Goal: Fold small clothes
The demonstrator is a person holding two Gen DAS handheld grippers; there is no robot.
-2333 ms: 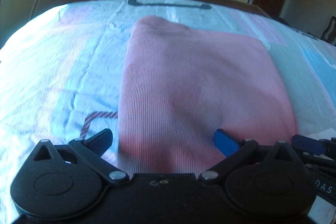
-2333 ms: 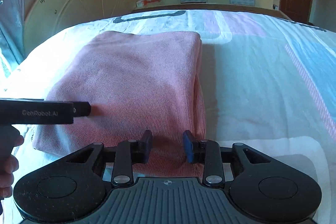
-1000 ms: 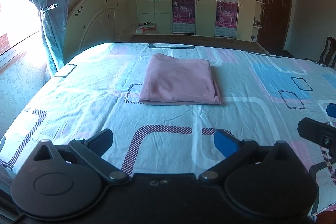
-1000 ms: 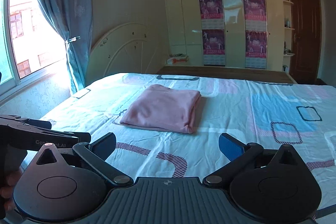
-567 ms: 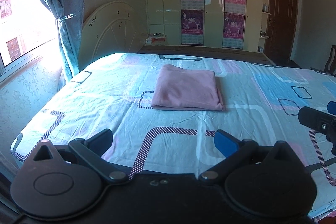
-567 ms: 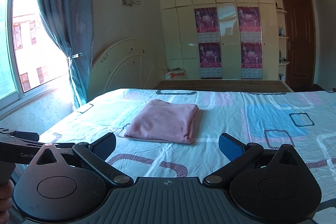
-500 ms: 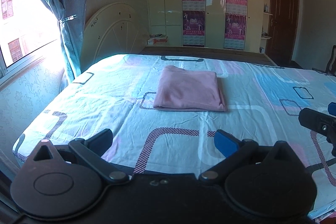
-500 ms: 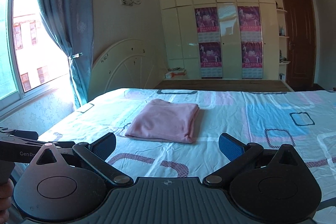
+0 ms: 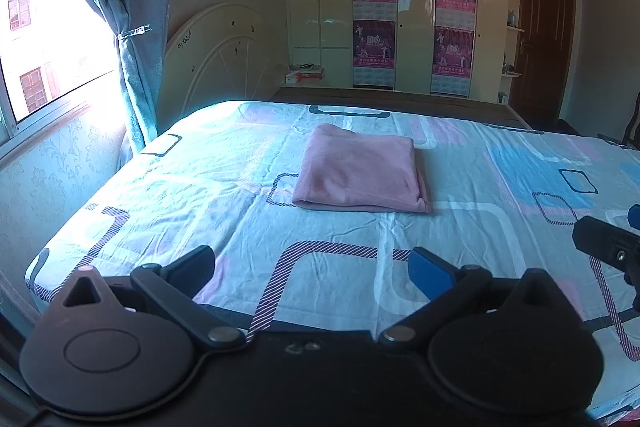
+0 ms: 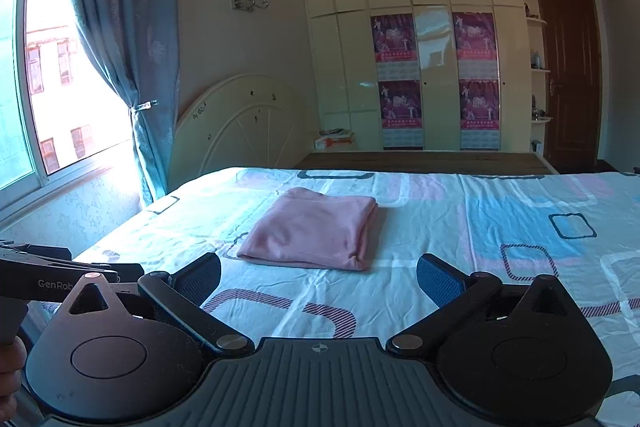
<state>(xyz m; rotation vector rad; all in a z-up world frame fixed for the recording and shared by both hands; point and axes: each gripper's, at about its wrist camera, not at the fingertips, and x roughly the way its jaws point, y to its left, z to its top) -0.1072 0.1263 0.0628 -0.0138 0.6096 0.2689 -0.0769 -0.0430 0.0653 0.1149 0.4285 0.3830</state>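
Note:
A pink garment [image 9: 360, 169] lies folded into a neat rectangle in the middle of the bed; it also shows in the right wrist view [image 10: 316, 233]. My left gripper [image 9: 316, 267] is open and empty, held well back from the garment near the bed's front edge. My right gripper [image 10: 320, 277] is open and empty, also well back from the garment. The right gripper's side shows at the right edge of the left wrist view [image 9: 608, 251]. The left gripper's body shows at the left edge of the right wrist view [image 10: 52, 281].
The bed sheet [image 9: 500, 187] has blue, pink and white blocks with some wrinkles. A cream headboard [image 10: 240, 123] stands at the far left, a window with a blue curtain [image 10: 120, 67] to the left, wardrobes with posters [image 10: 436, 79] behind, and a dark door [image 10: 568, 79] at the right.
Both grippers have let go of the garment, opened wide and pulled back and up from it. The folded garment stays flat on the bed.

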